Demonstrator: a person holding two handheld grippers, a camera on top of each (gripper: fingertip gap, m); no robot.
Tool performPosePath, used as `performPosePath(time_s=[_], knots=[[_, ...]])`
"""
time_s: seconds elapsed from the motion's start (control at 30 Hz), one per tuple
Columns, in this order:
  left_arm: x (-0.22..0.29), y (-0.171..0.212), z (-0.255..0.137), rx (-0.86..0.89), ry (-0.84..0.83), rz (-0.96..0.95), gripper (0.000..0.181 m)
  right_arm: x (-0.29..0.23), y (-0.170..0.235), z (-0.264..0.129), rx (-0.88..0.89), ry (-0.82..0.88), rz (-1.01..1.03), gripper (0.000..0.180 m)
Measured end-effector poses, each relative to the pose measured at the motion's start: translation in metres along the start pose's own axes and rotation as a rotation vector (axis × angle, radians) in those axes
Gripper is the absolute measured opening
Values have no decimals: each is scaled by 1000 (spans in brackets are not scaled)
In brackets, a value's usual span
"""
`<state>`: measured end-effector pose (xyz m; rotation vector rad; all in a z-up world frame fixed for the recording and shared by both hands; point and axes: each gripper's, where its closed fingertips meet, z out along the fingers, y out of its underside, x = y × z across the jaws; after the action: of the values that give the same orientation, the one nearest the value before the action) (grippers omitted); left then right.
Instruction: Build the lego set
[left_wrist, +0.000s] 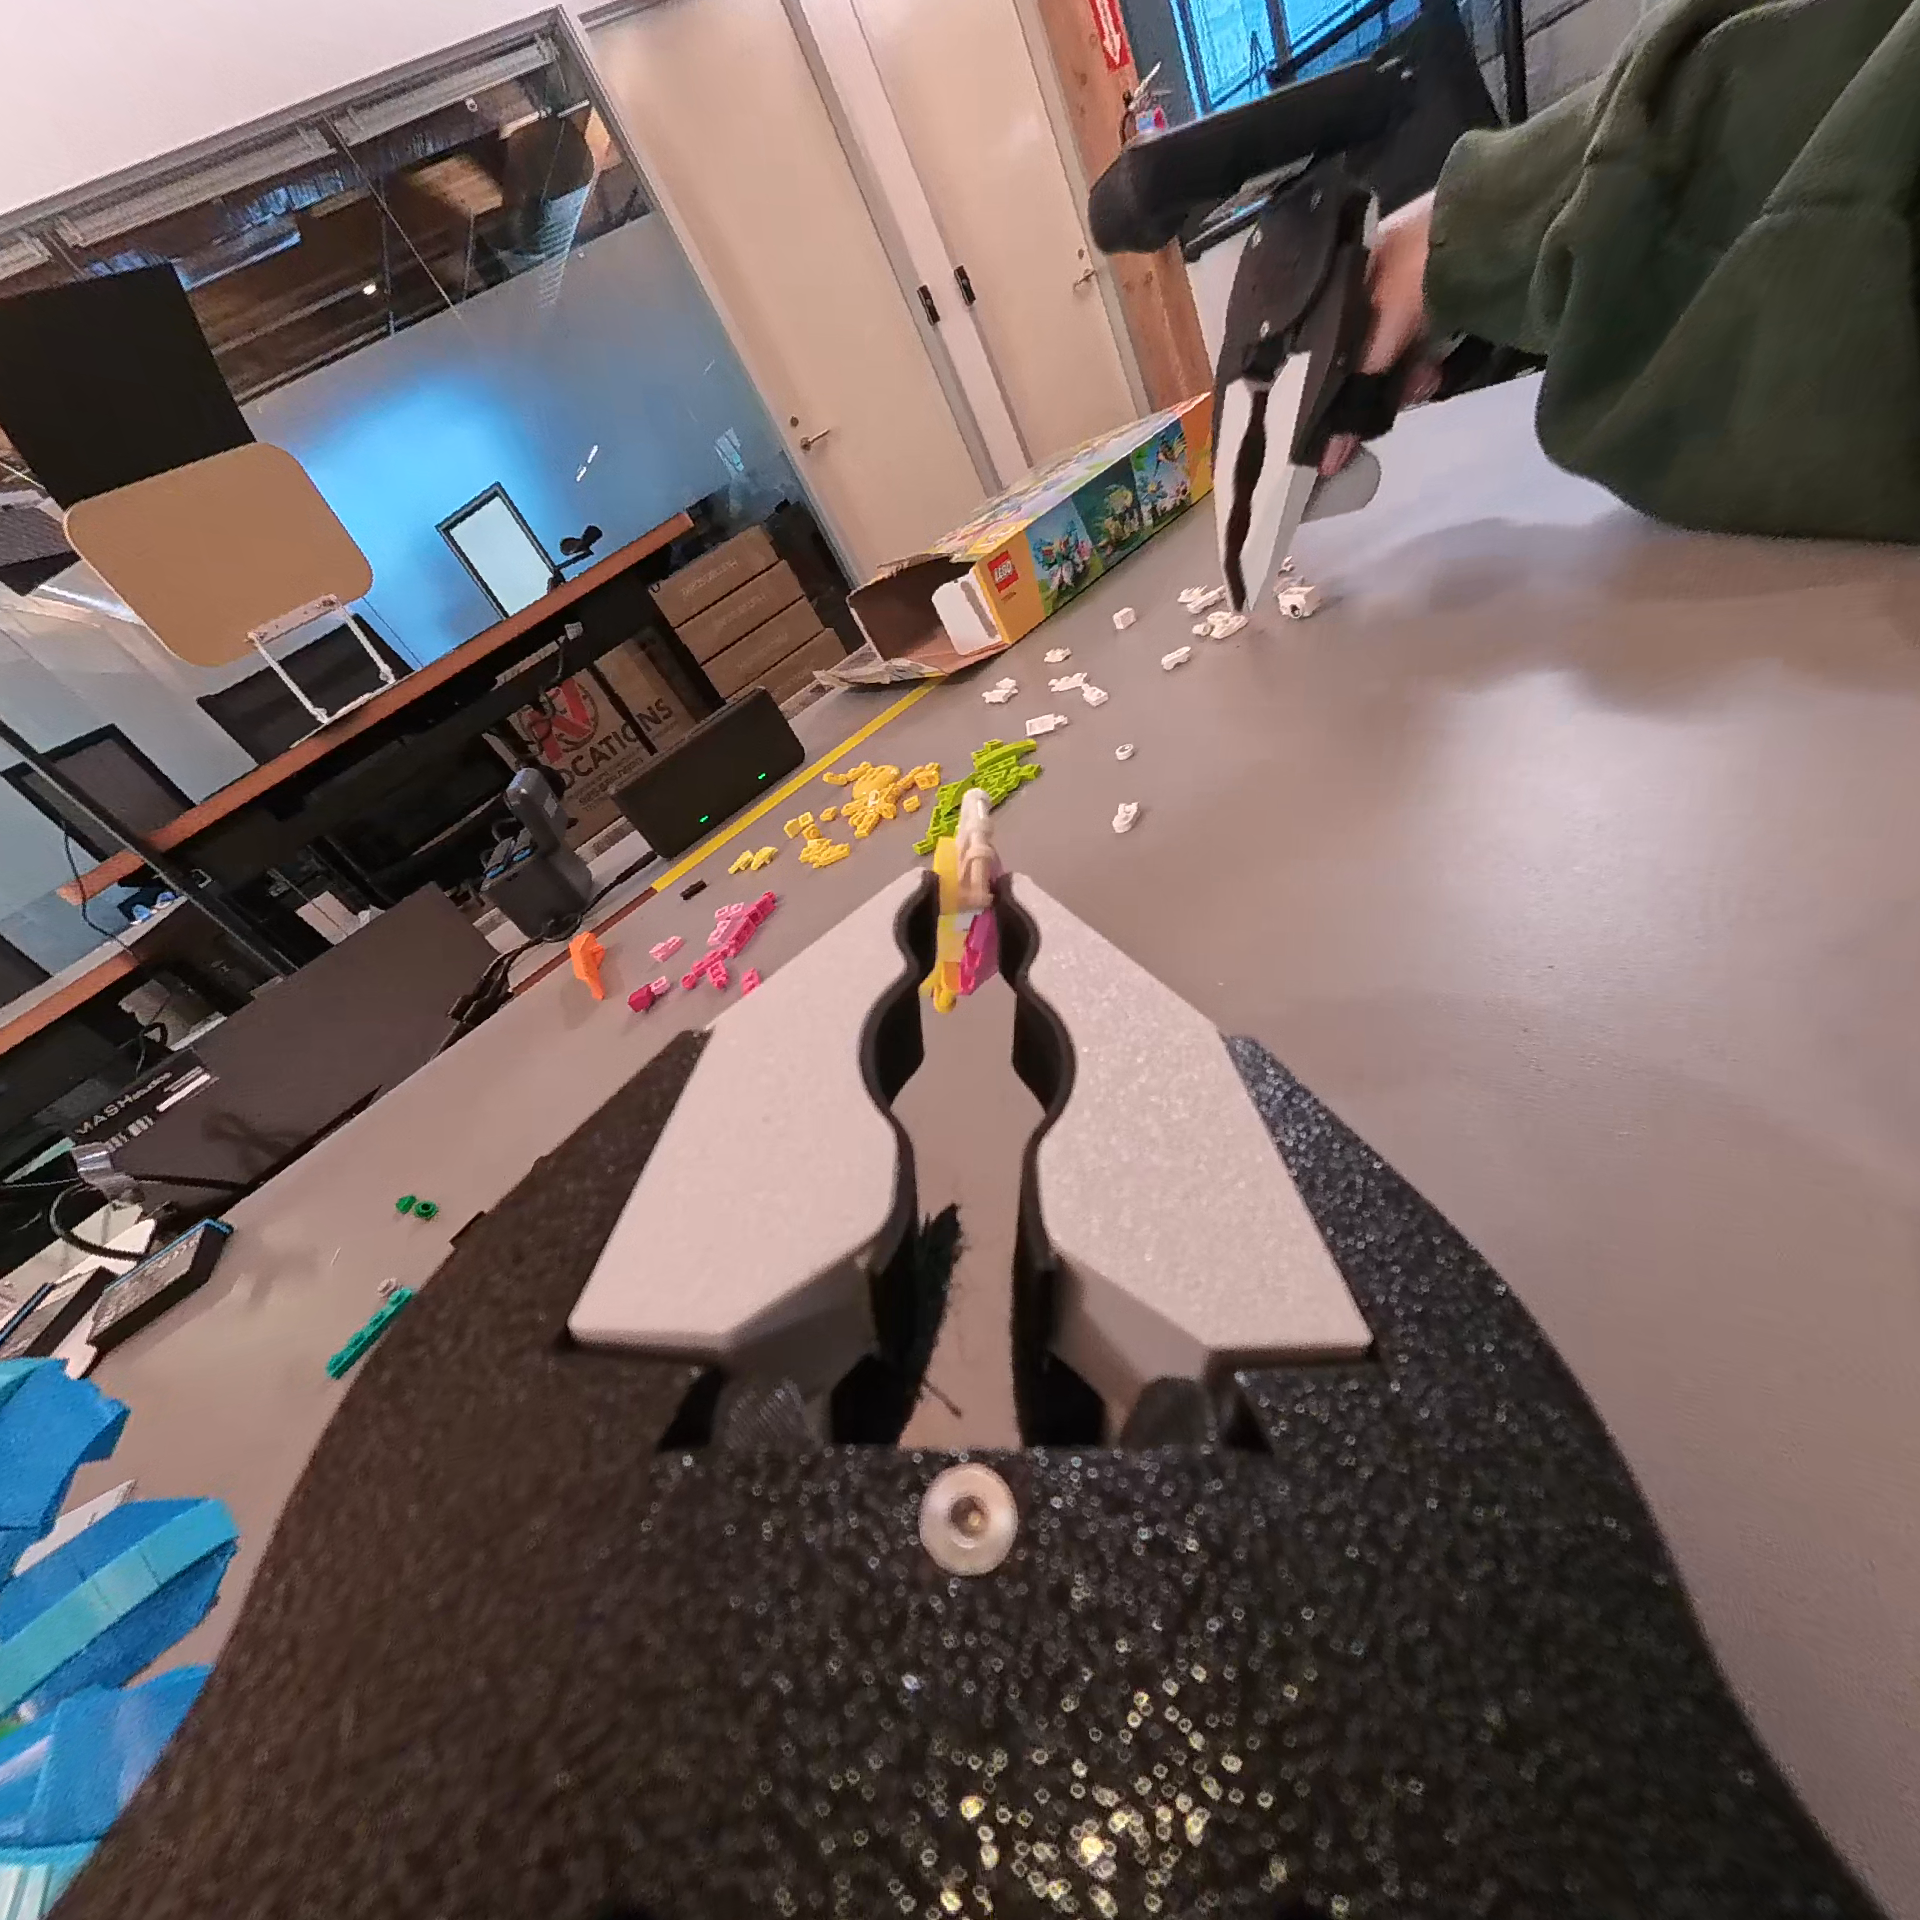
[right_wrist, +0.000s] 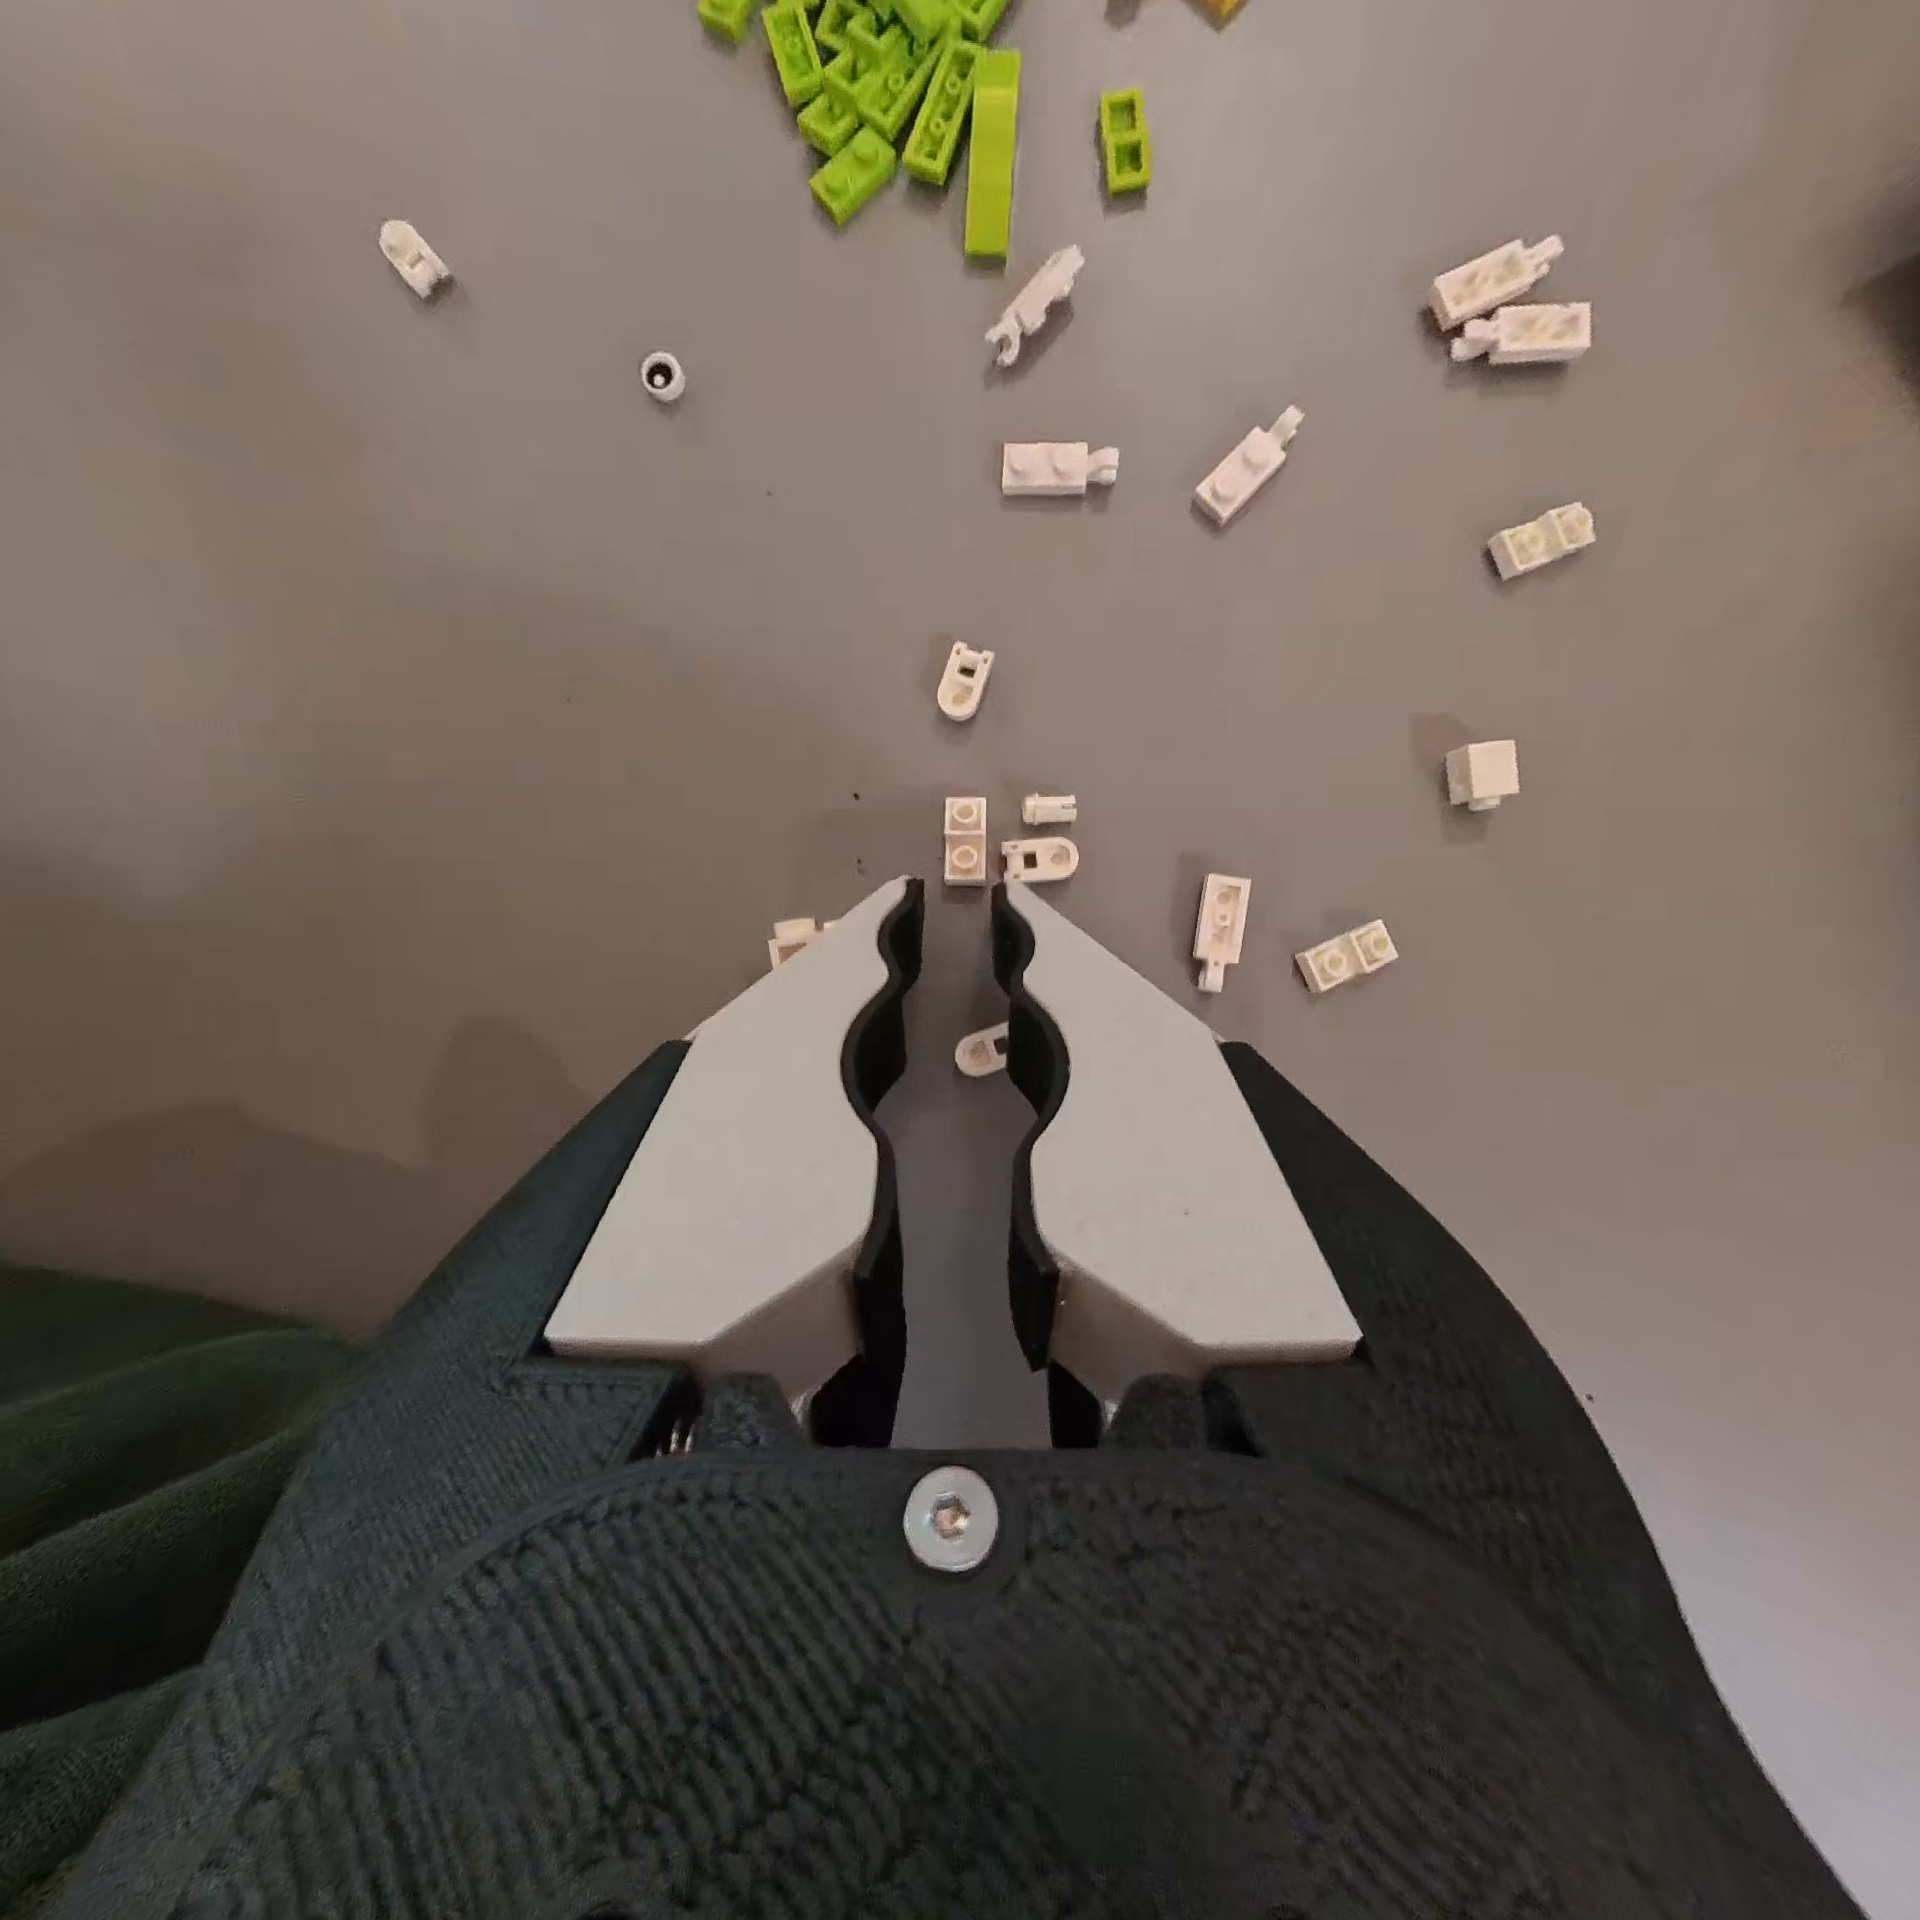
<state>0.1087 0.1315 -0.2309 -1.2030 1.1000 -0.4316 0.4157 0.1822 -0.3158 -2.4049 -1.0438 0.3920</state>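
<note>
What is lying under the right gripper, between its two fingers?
Under the right gripper, one small rounded white piece lies on the grey table in the gap. Another white piece is partly covered by its finger.

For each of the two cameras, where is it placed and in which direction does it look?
Left wrist view: on the left gripper, low, looking along the table at sorted brick piles; it grips a small pink-yellow assembly; a green sleeve shows.
Right wrist view: on the right gripper, looking steeply down at white pieces; jaws slightly apart.
Shared: lime bricks, white pieces, the right gripper.
</note>
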Motion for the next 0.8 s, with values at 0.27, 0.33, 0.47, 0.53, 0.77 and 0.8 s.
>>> performPosePath(time_s=[0.27,0.33,0.47,0.53,0.77,0.8], knots=[[1,0,0,-2,4,-2,8,0,-5,8,-25,30,-60,6],[1,0,0,-1,4,-1,8,-3,-9,7,-30,33,-79,6],[1,0,0,-1,5,-2,8,-31,-32,7,8,-33,-157,7],[1,1,0,-2,5,-3,8,-58,-44,15,10,-106,-231,6],[2,2,1,-5,8,-6,8,-151,-73,60,-46,-306,-544,7],[2,2,1,-6,9,-6,8,-159,-75,64,-51,-315,-576,7]])
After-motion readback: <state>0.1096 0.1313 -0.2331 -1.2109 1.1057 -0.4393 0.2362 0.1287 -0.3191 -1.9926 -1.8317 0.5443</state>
